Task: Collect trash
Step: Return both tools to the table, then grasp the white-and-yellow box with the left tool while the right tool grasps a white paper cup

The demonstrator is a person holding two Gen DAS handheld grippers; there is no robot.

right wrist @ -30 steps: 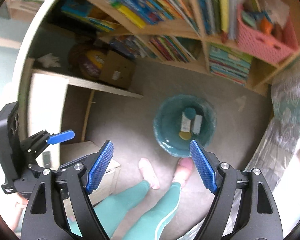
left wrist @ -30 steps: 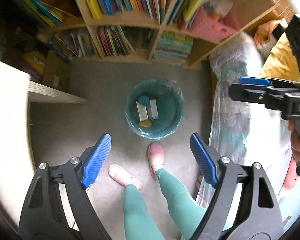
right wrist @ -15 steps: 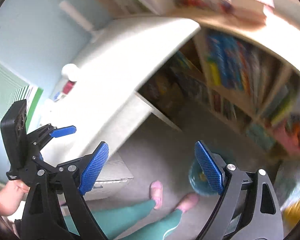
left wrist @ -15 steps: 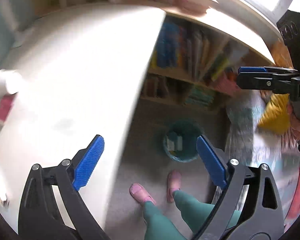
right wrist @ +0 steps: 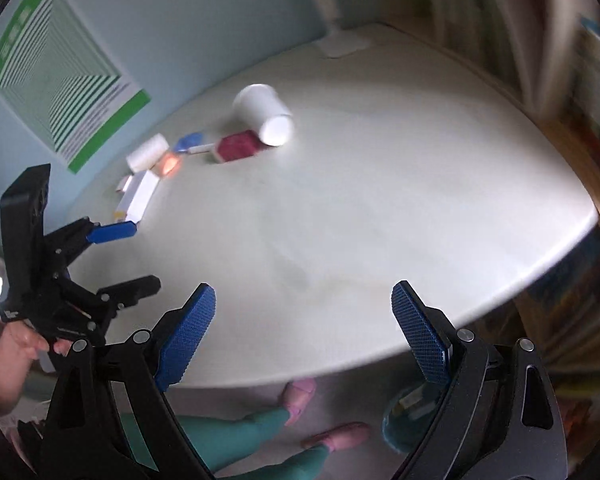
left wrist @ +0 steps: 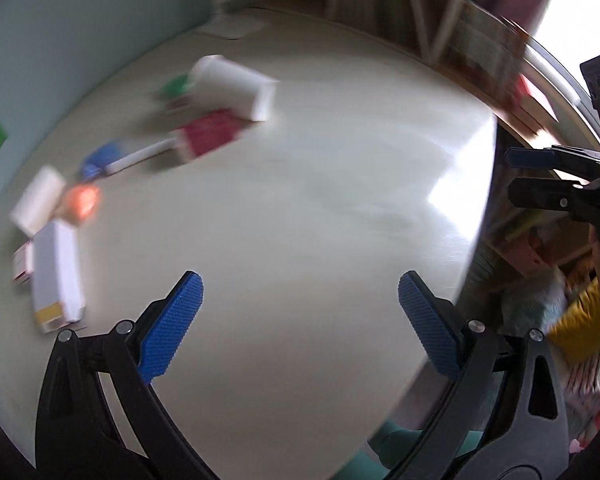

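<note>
Both views are motion-blurred. On the white table (left wrist: 319,208) (right wrist: 359,208) lies trash at the far left: a tipped white cup (left wrist: 232,86) (right wrist: 264,114), a red packet (left wrist: 210,134) (right wrist: 238,148), a blue-capped pen (left wrist: 128,160) (right wrist: 192,146), an orange bit (left wrist: 82,200) (right wrist: 170,164) and white boxes (left wrist: 56,272) (right wrist: 138,194). My left gripper (left wrist: 300,320) is open and empty above the table. My right gripper (right wrist: 303,332) is open and empty over the table's front edge. The teal bin (right wrist: 409,420) stands on the floor below, half hidden.
A pale blue wall with a green striped poster (right wrist: 60,68) runs behind the table. Bookshelves (right wrist: 571,100) stand at the right. A white lamp base (right wrist: 341,46) sits at the table's back. My legs and pink slippers (right wrist: 300,394) are under the front edge.
Both grippers have swung up from the bin on the floor to the table top. The trash on the table has come into view. Both stay open and empty.
</note>
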